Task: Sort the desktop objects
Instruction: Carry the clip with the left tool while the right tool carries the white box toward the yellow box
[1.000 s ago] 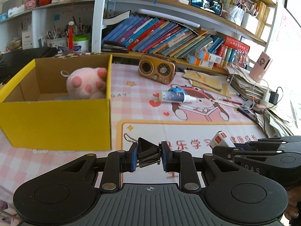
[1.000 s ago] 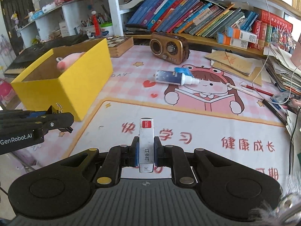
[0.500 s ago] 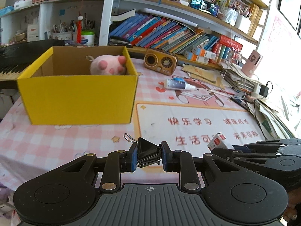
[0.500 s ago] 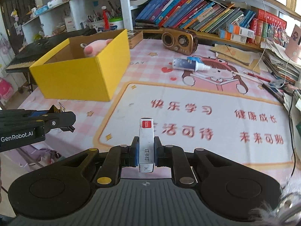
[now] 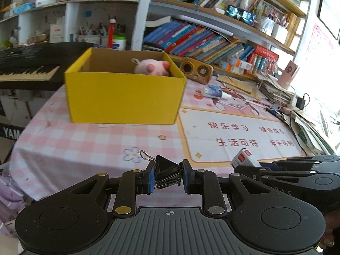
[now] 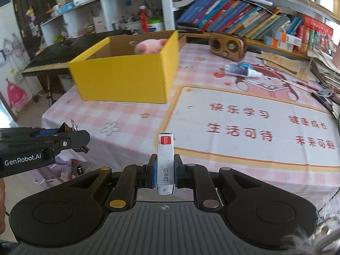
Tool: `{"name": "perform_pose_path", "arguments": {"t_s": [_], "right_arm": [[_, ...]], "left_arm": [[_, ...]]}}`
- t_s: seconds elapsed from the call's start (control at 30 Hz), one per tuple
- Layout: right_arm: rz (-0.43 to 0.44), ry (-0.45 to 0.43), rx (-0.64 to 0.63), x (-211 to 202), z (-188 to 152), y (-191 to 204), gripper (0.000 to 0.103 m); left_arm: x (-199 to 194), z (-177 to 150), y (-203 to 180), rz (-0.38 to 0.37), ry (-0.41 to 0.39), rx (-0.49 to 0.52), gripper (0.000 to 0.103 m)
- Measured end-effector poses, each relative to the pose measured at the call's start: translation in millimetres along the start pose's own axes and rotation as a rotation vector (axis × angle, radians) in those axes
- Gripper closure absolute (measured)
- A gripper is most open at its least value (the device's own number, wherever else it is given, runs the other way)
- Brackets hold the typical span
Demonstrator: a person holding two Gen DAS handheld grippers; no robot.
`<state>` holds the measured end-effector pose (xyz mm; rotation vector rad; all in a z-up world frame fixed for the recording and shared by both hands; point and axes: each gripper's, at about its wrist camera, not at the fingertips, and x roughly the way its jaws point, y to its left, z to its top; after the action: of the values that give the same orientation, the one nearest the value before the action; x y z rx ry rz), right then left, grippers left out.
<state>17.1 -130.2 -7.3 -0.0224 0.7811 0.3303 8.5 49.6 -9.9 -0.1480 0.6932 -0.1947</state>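
My left gripper (image 5: 167,175) is shut on a black binder clip (image 5: 166,171) and holds it above the table's near edge. My right gripper (image 6: 164,171) is shut on a small white staple box (image 6: 165,159) with a red label; the box also shows in the left wrist view (image 5: 242,159). The left gripper also shows in the right wrist view (image 6: 81,141) at the far left. A yellow cardboard box (image 5: 125,93) stands at the back left of the table with a pink plush toy (image 5: 152,68) inside. A white and blue glue tube (image 5: 214,91) lies on the cartoon mat.
A brown retro radio (image 5: 196,70) stands behind the box. Bookshelves (image 5: 201,40) line the back. Stacked papers and cables (image 5: 282,91) crowd the right side. A keyboard piano (image 5: 25,68) stands left of the table. A pink checked cloth (image 5: 85,146) covers the table.
Both grippers have pulled back from the table with their objects still held. The yellow box and the mat now look farther away, and the table's near edge has come into view.
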Motion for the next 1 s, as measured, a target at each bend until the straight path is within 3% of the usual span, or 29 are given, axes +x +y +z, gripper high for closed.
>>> {"name": "perform_pose_path", "arguments": {"t_s": [0.43,1.0], "right_arm": [[0.063,-0.019,-0.083,0.5,4.8,43.1,0.089],[0.074,-0.001,-0.107,6.9,9.2,55.9,0.089]], "left_arm": [[-29.8,-8.9,30.7,0.064,-0.048,-0.059,0.080],[-33.5,-8.2,41.8,0.066,-0.058,-0.069,0.080]]}}
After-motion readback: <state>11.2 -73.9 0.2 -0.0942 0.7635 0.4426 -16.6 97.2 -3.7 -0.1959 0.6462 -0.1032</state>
